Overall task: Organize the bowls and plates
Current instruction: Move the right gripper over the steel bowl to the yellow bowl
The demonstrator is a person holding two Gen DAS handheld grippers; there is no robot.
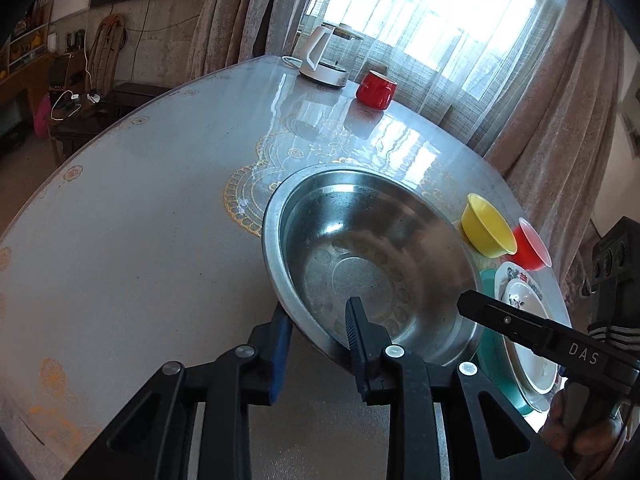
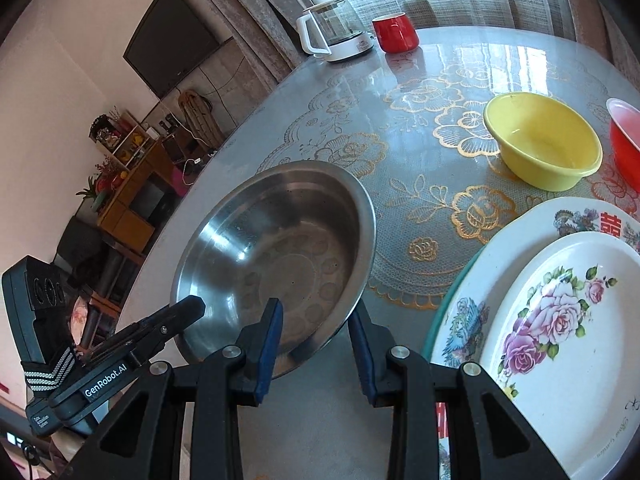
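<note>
A large steel basin [image 1: 372, 256] [image 2: 276, 256] sits on the round table, its near side tilted up. My left gripper [image 1: 318, 320] straddles its near-left rim, one finger inside and one outside. My right gripper [image 2: 316, 320] straddles its near-right rim the same way. Both look closed on the rim. A yellow bowl [image 1: 488, 226] [image 2: 544, 140] and a red bowl [image 1: 530, 246] [image 2: 624, 140] stand to the right. Stacked flowered plates [image 2: 560, 320] [image 1: 524, 320] lie on a green plate [image 1: 494, 360] at the near right.
A white kettle [image 1: 326, 58] [image 2: 332, 36] and a red mug [image 1: 376, 88] [image 2: 396, 32] stand at the table's far edge by the curtained window. The tablecloth [image 1: 140, 220] covers the left part. Furniture stands beyond the table's left edge.
</note>
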